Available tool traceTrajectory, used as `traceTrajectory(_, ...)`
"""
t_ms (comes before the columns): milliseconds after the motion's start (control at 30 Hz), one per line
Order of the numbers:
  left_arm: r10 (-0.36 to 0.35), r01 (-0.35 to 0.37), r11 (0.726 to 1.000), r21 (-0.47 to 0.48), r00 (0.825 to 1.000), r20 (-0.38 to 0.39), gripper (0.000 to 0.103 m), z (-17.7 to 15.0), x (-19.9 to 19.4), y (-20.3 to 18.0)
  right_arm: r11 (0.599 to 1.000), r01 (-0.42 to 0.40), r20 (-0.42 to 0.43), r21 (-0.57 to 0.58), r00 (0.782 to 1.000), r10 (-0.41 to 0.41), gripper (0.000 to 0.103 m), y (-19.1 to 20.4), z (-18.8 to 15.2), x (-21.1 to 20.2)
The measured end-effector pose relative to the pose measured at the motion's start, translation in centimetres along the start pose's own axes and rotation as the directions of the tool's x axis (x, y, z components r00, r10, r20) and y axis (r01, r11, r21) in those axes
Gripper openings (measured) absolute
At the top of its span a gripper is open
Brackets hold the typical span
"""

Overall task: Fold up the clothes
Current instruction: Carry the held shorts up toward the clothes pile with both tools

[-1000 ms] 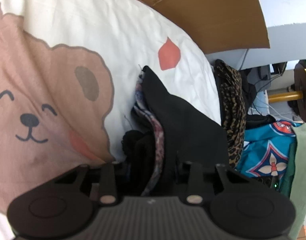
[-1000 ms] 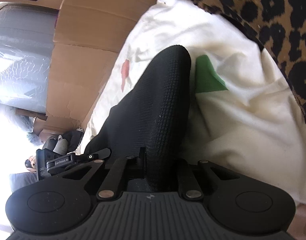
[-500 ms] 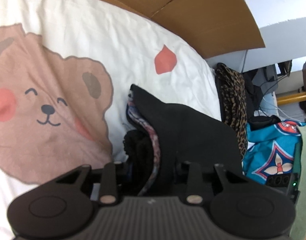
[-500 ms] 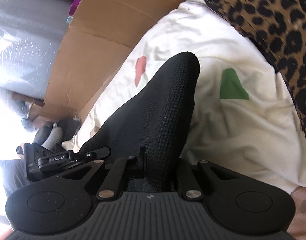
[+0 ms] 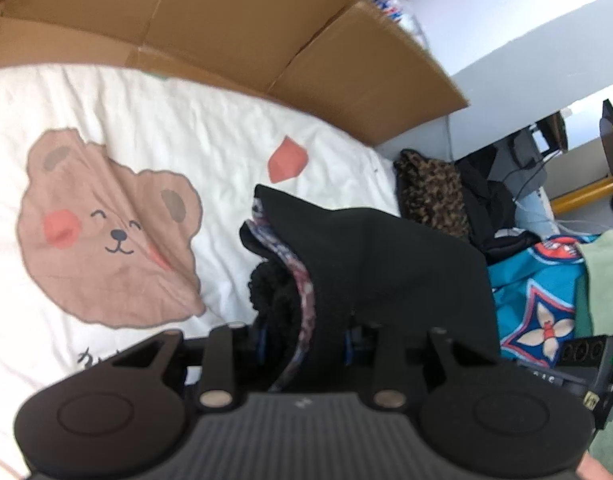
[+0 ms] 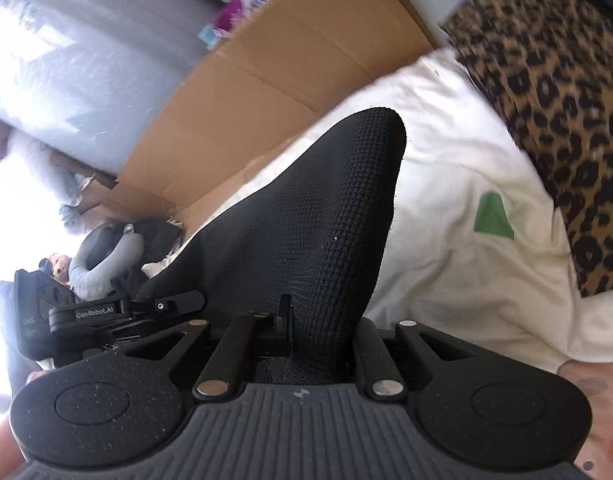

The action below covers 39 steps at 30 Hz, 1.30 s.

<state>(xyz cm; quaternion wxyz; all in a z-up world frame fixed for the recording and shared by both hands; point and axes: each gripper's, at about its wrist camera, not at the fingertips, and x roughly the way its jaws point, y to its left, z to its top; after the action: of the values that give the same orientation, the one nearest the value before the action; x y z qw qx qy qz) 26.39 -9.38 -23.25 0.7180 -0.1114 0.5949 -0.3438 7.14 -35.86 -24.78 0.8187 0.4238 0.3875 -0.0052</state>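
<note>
A black knit garment (image 5: 370,264) with a patterned purple inner layer (image 5: 302,284) is lifted off the bed. My left gripper (image 5: 304,344) is shut on one bunched edge of it, and the cloth hides the fingertips. In the right wrist view the same black garment (image 6: 306,232) rises in a stretched peak, with my right gripper (image 6: 314,340) shut on its other edge. The left gripper's body (image 6: 90,312) shows at the left of that view, level with mine.
A white bedsheet (image 5: 186,152) with a brown bear print (image 5: 106,232) lies below. Cardboard (image 5: 234,24) lines the far side. A leopard-print garment (image 6: 554,112), a teal patterned cloth (image 5: 538,304) and a green cloth (image 5: 606,280) are piled at the right.
Both grippers have risen and tilted back with the black garment, so more of the bear sheet and cardboard shows. The grips have not changed.
</note>
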Motion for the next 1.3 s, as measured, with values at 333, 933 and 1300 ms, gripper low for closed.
traceTrajectory(333, 0.004, -0.002, 1.000, -0.013, 0.995, 0.100, 0.035, 0.5, -8.3, -6.2, 0.994, -0.020, 0.044, -0.111, 0.999, 0.025, 0.007, 7.3, 3.4, -7.1)
traceTrajectory(933, 0.014, -0.024, 0.999, 0.032, 0.961, 0.276, 0.035, 0.2, -22.0, -15.8, 0.944, 0.010, 0.153, -0.329, 0.987, 0.042, 0.007, 21.0, 6.7, -19.6)
traceTrajectory(1300, -0.027, -0.013, 0.993, 0.117, 0.942, 0.334, 0.035, -0.3, -28.0, -21.9, 0.920, 0.024, 0.221, -0.392, 0.973, 0.068, 0.007, 25.5, 7.9, -27.2)
